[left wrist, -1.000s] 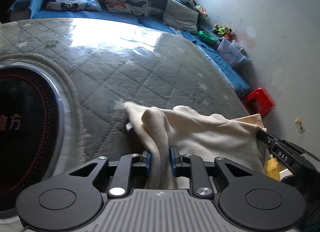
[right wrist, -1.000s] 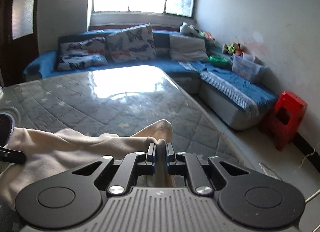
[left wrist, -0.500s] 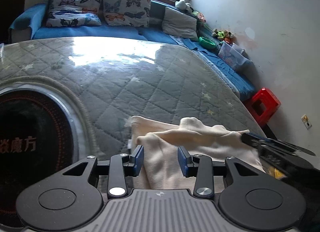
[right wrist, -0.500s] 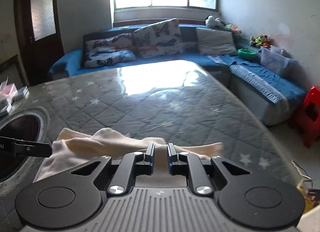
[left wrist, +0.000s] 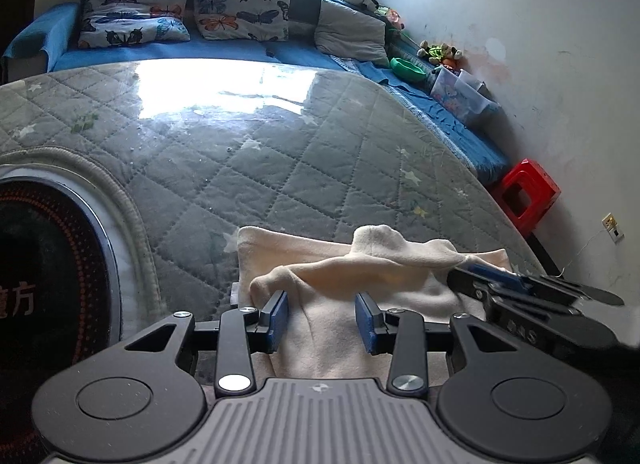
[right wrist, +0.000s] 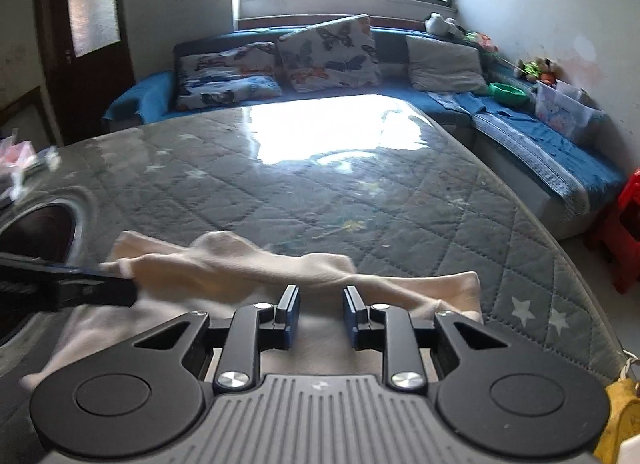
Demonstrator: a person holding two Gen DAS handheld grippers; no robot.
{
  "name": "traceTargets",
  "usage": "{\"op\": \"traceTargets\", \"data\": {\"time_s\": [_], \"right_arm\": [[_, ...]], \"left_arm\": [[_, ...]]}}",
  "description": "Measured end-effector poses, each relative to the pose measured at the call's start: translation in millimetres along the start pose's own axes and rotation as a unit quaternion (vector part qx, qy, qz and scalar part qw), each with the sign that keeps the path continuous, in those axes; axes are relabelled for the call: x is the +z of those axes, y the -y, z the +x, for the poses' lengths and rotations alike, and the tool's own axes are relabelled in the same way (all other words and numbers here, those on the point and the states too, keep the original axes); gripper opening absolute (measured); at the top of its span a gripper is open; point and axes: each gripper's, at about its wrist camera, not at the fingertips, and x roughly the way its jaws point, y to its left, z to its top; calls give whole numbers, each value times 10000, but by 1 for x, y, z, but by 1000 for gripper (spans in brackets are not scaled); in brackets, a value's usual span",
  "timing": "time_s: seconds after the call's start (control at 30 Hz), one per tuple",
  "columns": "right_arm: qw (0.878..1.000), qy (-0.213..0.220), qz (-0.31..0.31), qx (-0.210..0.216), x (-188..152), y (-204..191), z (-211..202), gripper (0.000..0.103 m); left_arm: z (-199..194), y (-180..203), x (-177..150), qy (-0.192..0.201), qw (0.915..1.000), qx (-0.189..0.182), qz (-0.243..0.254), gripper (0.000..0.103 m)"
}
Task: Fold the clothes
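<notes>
Cream garment (left wrist: 352,264) lies bunched on quilted table cover (left wrist: 280,152), lower centre of frame. Left gripper (left wrist: 322,320) spread wide, holding nothing. Right gripper (right wrist: 320,318) parted, empty, above cloth.

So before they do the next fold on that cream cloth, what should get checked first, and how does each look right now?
1. Left gripper let go: ok, jaws apart.
2. Right gripper let go: ok, jaws apart.
3. Cream cloth fully on the quilted table: ok.
4. Cloth lying flat: not ok, a raised ridge runs across it.
5. Fold edges lined up: cannot tell, near part hidden by the grippers.
6. Room ahead on the table: ok.
</notes>
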Motion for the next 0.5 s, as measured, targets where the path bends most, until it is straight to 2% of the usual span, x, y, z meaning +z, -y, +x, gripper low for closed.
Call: {"op": "traceTargets", "data": {"time_s": [0.07,0.23,0.5], "right_arm": [[9998,42,-149,98,-2,-7,-12,27],[9985,-59,-449,299,-18,-25,-28,27],[9978,42,-548,362,-36,-38,-50,28]], "left_arm": [[-3,2,-1,10,10000,-22,26,41],[-12,12,-8,68,9997,-45,232,41],[-26,25,-28,152,9976,-37,681,42]]}}
